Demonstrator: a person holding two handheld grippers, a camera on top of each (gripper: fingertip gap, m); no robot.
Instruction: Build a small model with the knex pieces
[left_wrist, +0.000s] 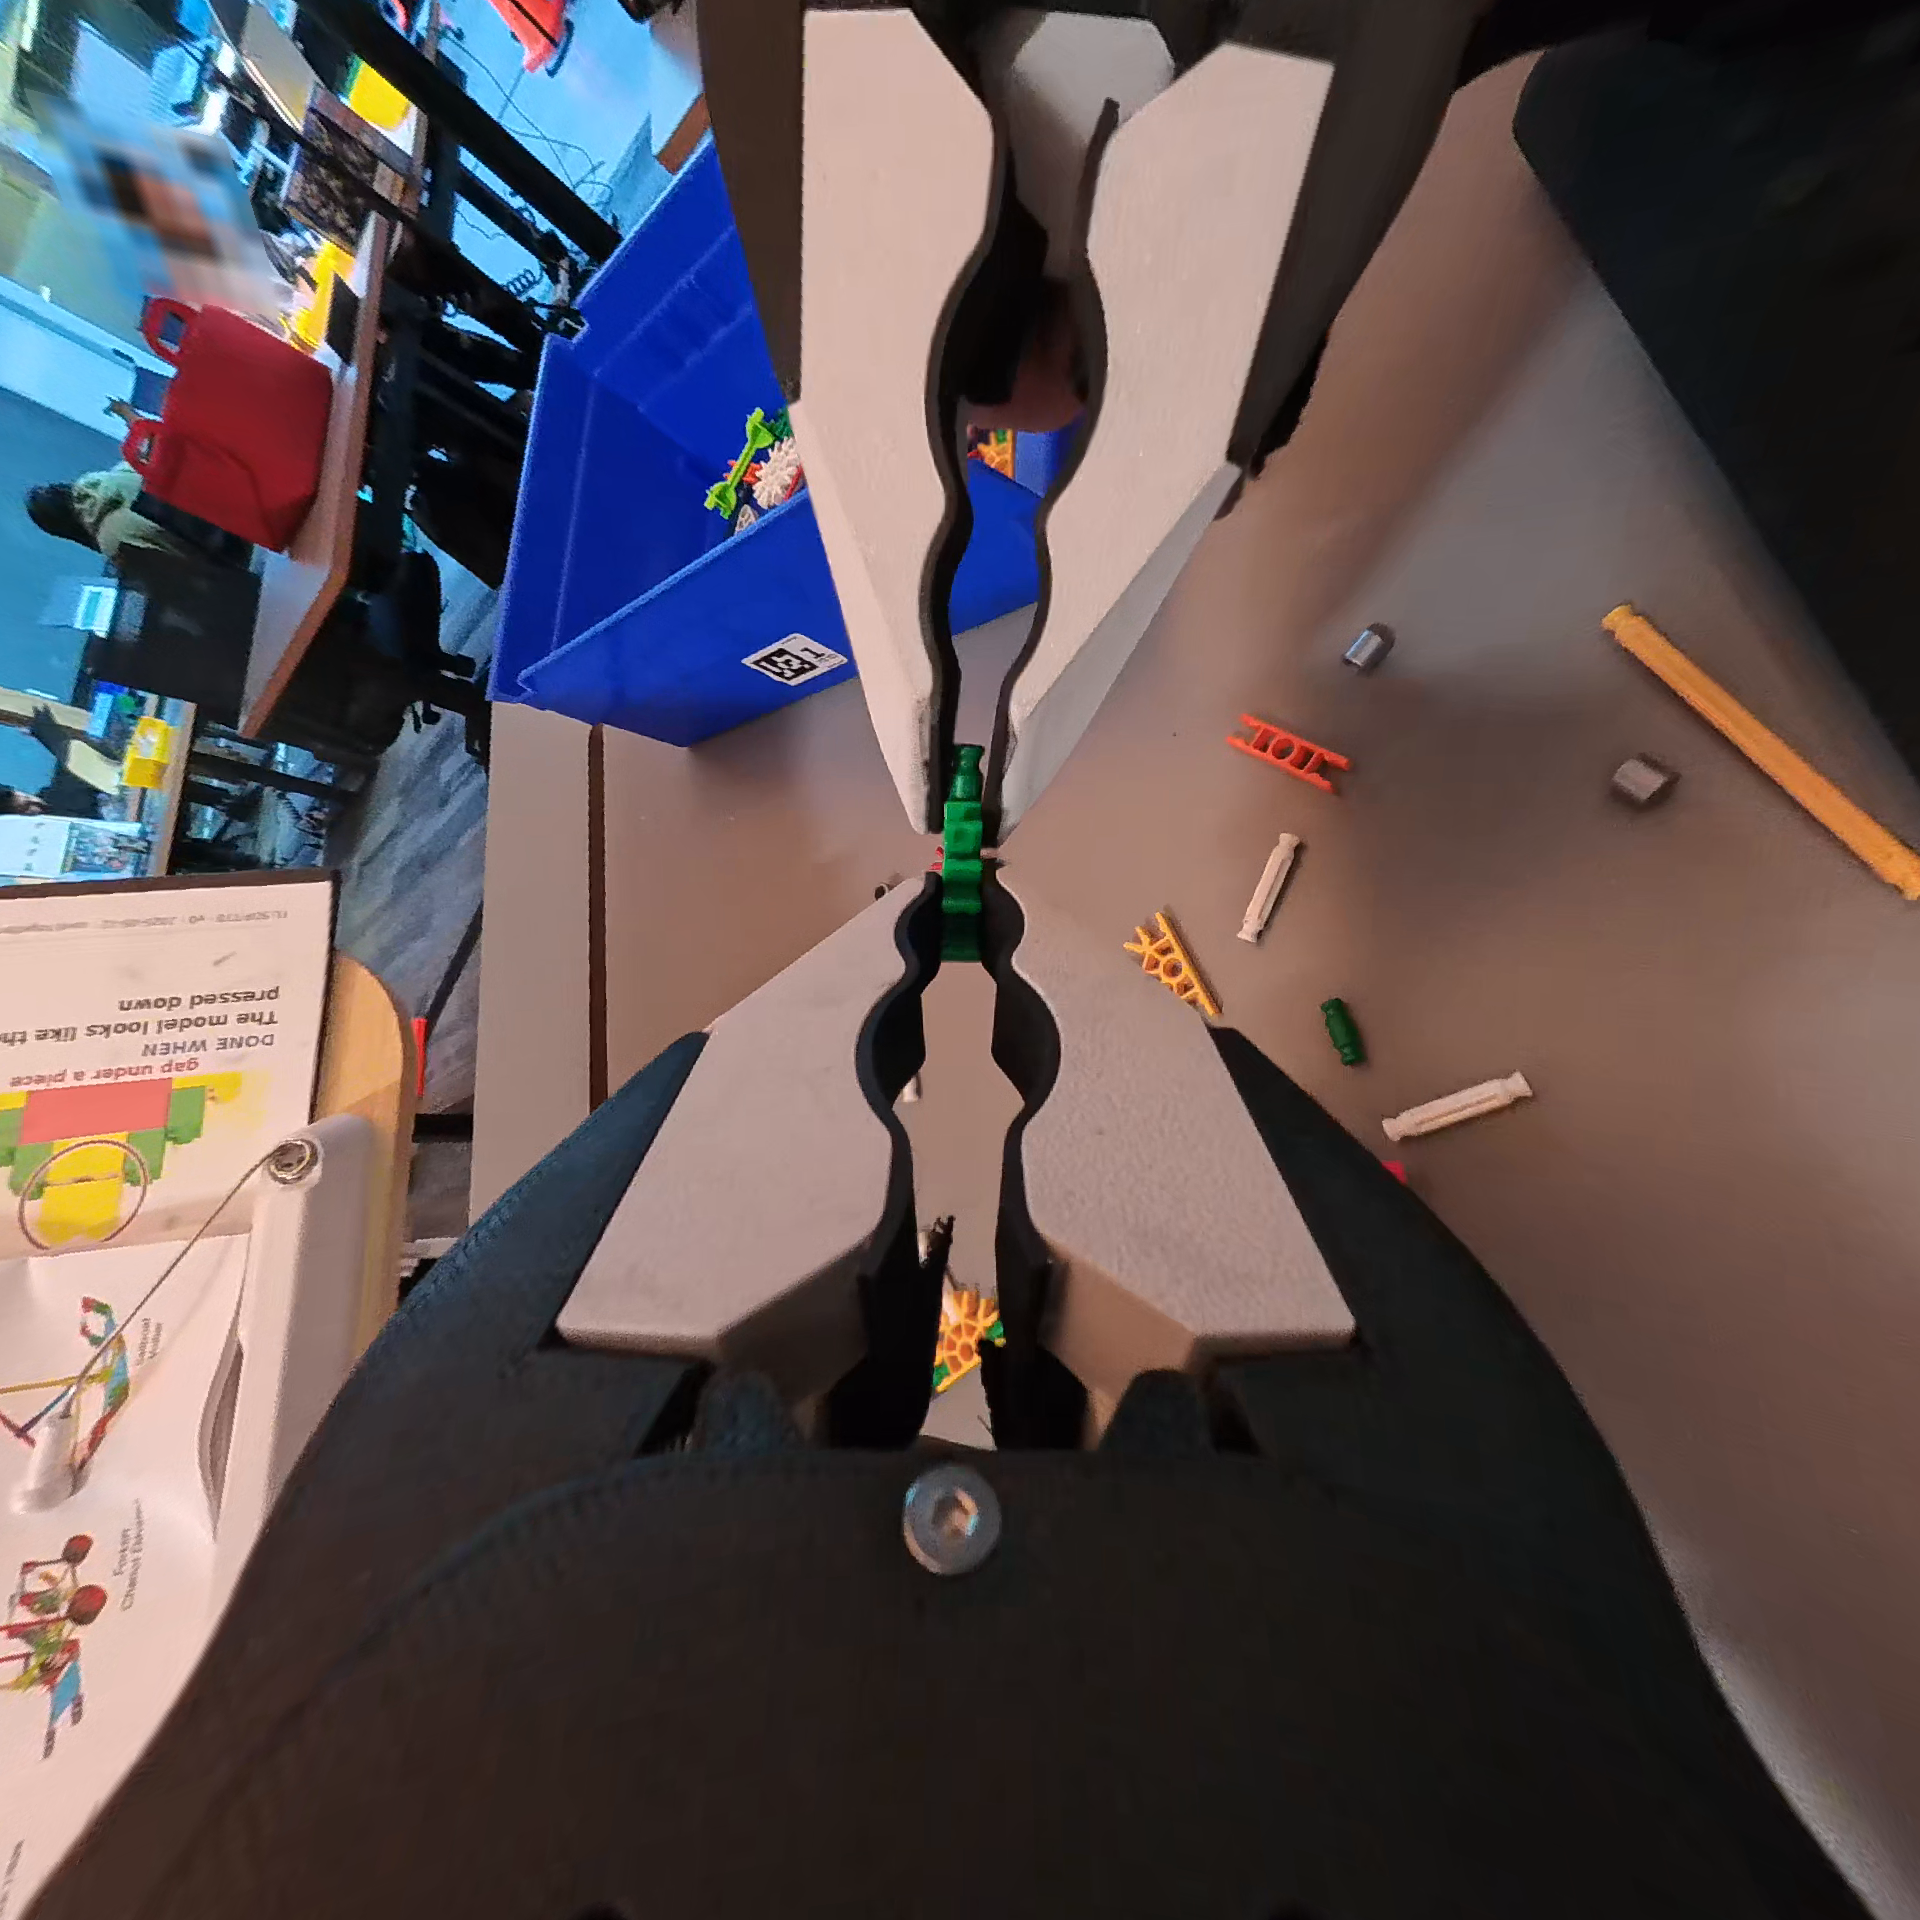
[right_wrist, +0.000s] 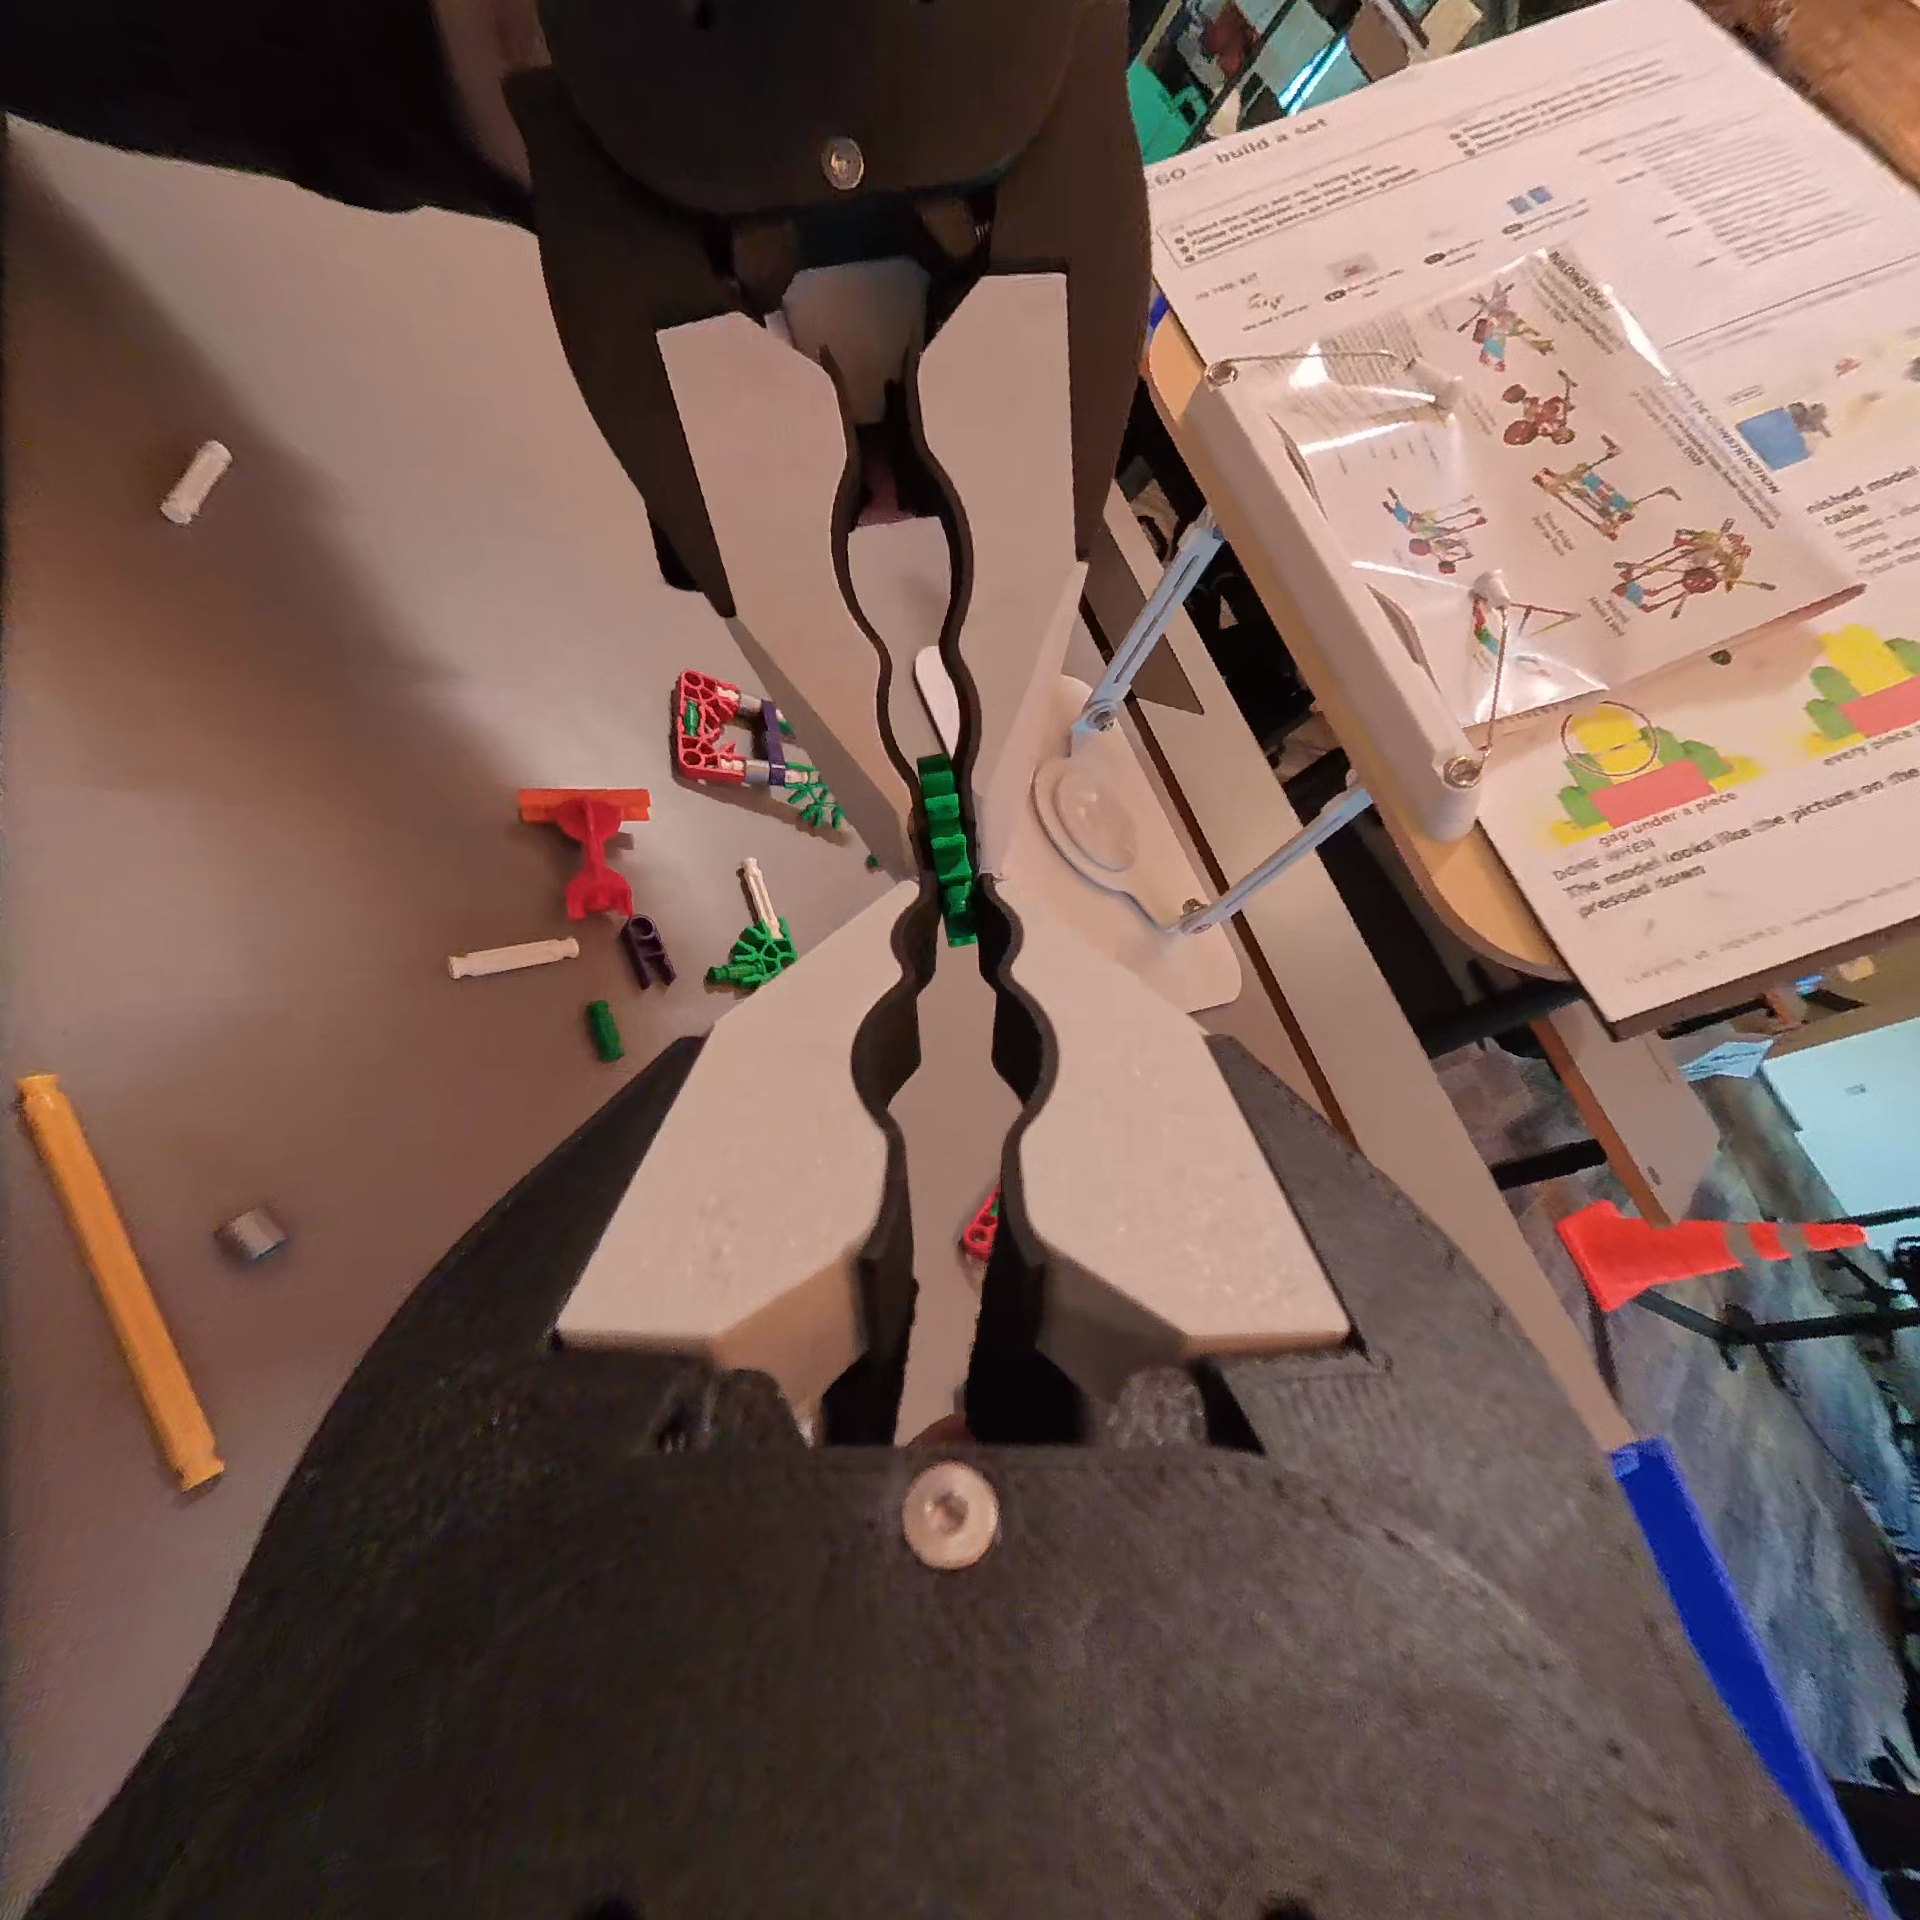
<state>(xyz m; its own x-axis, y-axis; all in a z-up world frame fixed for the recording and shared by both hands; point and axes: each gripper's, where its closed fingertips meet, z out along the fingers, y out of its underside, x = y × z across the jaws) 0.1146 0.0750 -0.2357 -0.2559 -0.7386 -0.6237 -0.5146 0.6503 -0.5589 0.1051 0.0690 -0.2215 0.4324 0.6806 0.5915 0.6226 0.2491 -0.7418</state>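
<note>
Both grippers meet tip to tip, each pinching one end of the same small green rod (left_wrist: 961, 862): the left gripper (left_wrist: 961, 920) has its fingers narrowed on the near end, the right gripper (right_wrist: 951, 914) likewise (seen from the opposite side). Only the left view shows the blue bin (left_wrist: 644, 540) beyond the fingertips; only the right shows a red-and-orange piece (right_wrist: 590, 842) left of them.

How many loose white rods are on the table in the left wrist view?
2. The first white rod lies beside the yellow connector; the second white rod lies near the small green rod. More may be hidden from this view.
</note>
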